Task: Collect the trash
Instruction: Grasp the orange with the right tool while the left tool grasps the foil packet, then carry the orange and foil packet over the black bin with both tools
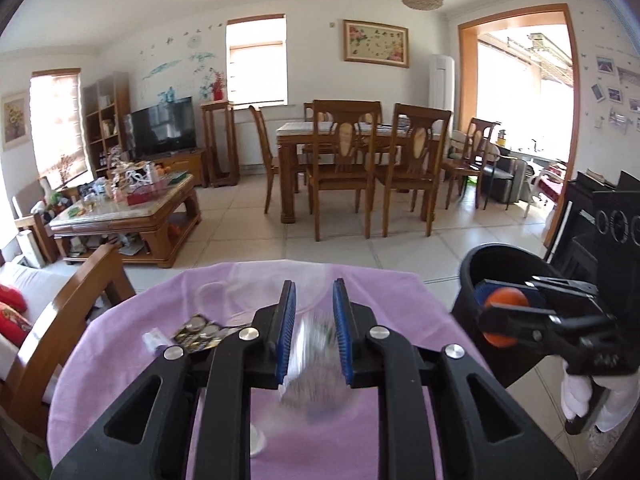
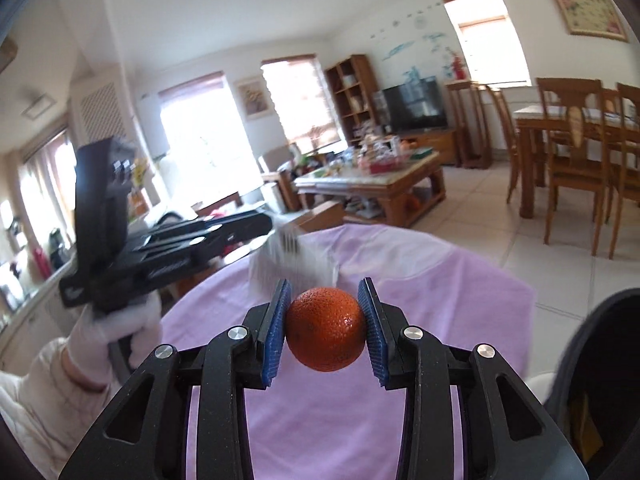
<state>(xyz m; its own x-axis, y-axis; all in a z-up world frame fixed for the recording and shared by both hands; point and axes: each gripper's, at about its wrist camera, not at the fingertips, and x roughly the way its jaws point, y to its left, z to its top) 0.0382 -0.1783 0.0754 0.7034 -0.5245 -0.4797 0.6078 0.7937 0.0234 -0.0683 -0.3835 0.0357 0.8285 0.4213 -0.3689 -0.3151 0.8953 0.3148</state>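
Two grippers work over a table spread with a purple cloth [image 1: 360,292]. The right gripper [image 2: 326,330] has its blue pads pressed against both sides of an orange [image 2: 325,328] — in the left wrist view the fruit [image 1: 505,300] sits at the mouth of a black bin [image 1: 480,280] just beside the table's right edge. The left gripper [image 1: 314,332] has its jaws partly closed around a blurred, silvery wrapper [image 1: 310,364]; whether the pads truly pinch it, I cannot tell. A foil blister pack [image 1: 199,334] lies on the cloth to the left of that gripper — a white scrap [image 1: 154,338] just beside it
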